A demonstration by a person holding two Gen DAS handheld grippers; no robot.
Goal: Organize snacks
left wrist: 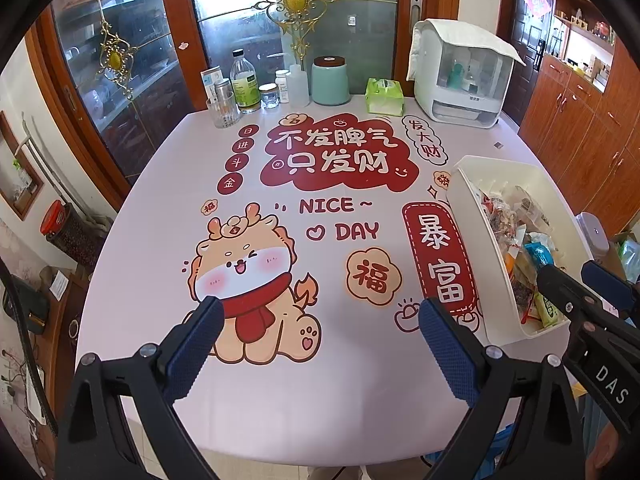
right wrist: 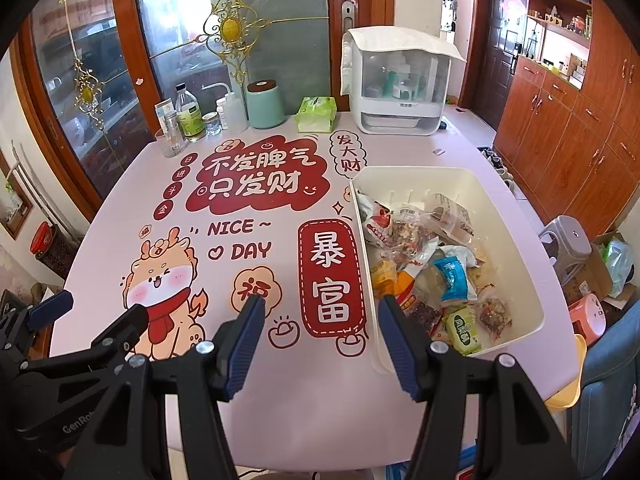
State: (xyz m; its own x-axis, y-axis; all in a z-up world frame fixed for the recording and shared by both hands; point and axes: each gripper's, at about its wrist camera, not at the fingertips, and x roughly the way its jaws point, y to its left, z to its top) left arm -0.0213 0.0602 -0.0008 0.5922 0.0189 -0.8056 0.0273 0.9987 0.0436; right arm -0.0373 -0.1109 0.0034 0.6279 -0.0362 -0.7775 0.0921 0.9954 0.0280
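A cream plastic bin [right wrist: 520,280] sits on the right side of the table and holds several wrapped snacks [right wrist: 440,264], among them a blue packet [right wrist: 452,276] and a green packet [right wrist: 464,330]. The bin also shows in the left wrist view [left wrist: 480,248]. My right gripper [right wrist: 320,304] is open and empty, hovering over the table just left of the bin's near corner. My left gripper [left wrist: 320,308] is open and empty above the dragon cartoon on the tablecloth. The right gripper's fingers [left wrist: 560,280] reach in over the bin's near end in the left wrist view.
The table [right wrist: 280,400] has a pink printed cloth. Along its far edge stand a glass [right wrist: 170,142], bottles [right wrist: 188,114], a teal canister [right wrist: 265,106], a green tissue pack [right wrist: 316,114] and a white covered appliance [right wrist: 400,84]. Stools [right wrist: 568,248] and wooden cabinets [right wrist: 568,128] are right of the table.
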